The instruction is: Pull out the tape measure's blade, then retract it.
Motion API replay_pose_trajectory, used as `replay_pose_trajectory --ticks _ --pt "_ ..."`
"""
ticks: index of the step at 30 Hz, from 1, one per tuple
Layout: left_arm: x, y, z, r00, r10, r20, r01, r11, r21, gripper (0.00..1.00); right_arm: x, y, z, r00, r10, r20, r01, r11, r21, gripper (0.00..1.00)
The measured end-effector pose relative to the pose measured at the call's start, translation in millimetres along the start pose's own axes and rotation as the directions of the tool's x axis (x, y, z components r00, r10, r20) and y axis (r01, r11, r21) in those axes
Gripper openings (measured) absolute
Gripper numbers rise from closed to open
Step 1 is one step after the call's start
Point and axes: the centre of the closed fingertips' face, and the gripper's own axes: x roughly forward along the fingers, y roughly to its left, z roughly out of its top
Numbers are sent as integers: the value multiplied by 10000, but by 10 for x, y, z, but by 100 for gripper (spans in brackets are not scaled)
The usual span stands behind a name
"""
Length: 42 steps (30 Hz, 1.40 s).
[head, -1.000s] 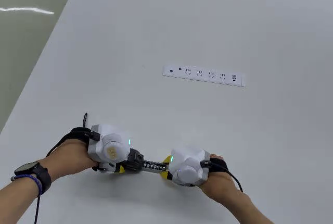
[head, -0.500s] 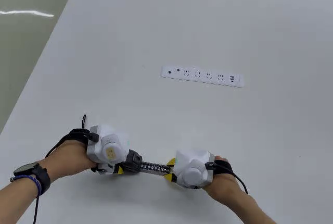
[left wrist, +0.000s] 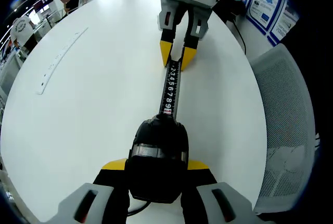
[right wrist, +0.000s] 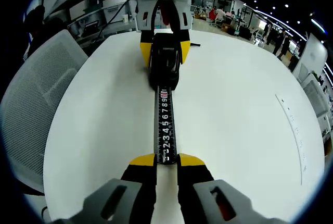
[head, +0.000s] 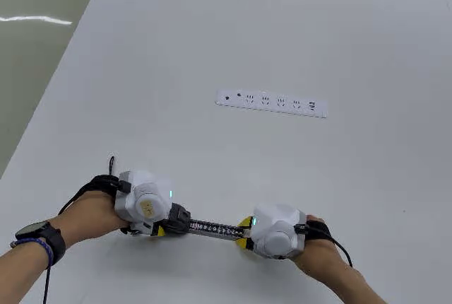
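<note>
Tabletop (head: 282, 35): left tool (left wrist: 156, 165) clamps case (left wrist: 157, 148); right tool (right wrist: 166, 160), blade (right wrist: 165, 117).

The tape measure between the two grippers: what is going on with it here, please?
A person works at a white table with a gripper in each hand. The left gripper is shut on the black tape measure case, and the right gripper is shut on the end of the blade. The blade is stretched out a short way between them, with numbers up to 9 in sight. It is not yet retracted. A white power strip lies farther off on the table, untouched.
</note>
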Motion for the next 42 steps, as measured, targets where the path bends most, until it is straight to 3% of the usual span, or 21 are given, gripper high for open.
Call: replay_pose_trajectory --ticks 15,19,42 --pt "0 1 0 10000 -29 -77 29 10000 -10 35 -77 -8 -102 10000 -80 -1 80 10000 25 13" --pt "6 0 -3 9999 -10 -104 10 10000 -10 35 -157 -10 -219 9999 -138 -53 139 9999 57 13" --pt "3 3 -16 9998 -3 -220 2 10000 -38 35 -357 -29 -494 9990 -276 -347 275 9996 -29 13"
